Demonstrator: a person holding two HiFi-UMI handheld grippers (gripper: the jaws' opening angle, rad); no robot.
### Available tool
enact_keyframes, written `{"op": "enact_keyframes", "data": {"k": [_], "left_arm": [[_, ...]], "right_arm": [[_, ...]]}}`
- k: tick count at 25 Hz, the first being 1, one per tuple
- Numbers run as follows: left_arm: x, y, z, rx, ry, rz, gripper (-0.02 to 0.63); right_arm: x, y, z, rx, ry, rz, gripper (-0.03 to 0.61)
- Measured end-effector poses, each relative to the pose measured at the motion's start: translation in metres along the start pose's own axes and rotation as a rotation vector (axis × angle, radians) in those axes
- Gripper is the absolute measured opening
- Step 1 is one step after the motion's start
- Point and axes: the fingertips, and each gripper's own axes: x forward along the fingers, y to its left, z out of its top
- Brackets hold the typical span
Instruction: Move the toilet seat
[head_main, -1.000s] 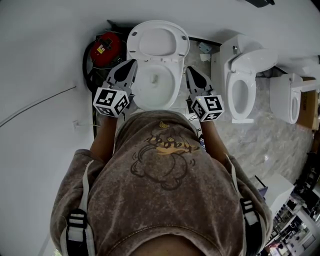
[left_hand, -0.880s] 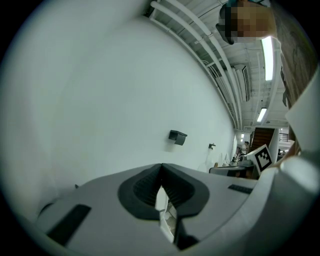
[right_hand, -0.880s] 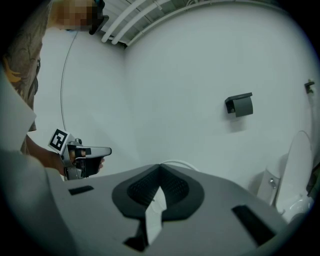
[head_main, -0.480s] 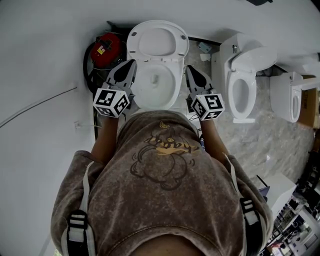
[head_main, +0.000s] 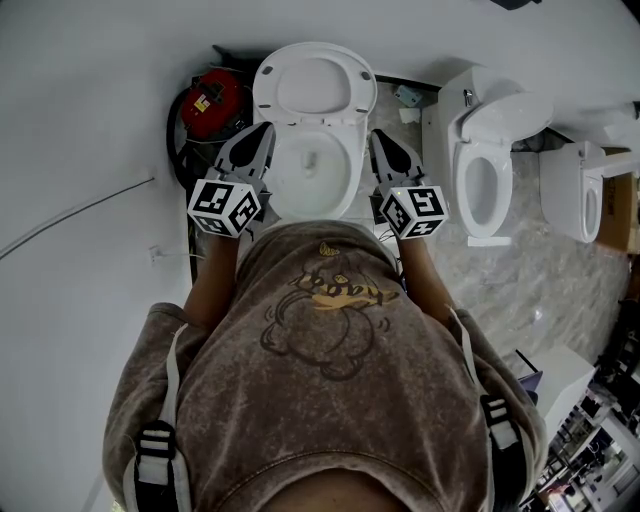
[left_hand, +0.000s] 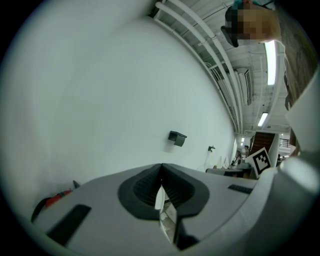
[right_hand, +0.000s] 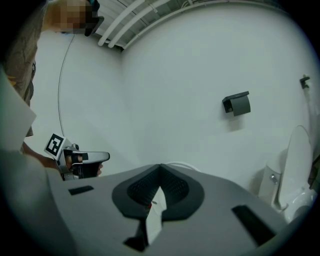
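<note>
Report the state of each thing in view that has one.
toilet seat: raised, leaning back above the bowl.
left gripper: shut, holding nothing.
right gripper: shut, holding nothing.
neighbouring toilet lid: raised.

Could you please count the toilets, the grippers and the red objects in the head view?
Toilets: 3 (front toilet, middle toilet, far toilet)
Grippers: 2 (left gripper, right gripper), both shut
Red objects: 1 (red round object)
Total: 6
</note>
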Motion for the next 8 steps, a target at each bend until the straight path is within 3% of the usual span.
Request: {"op": "enact_keyframes", "data": {"k": [8], "left_arm": [[0.0027, 0.0011, 0.0058, -0.006, -0.01, -0.001, 0.009]], "right_arm": [[0.001, -0.0032, 0.0008, 0.004, 0.006, -0.009, -0.002]]}}
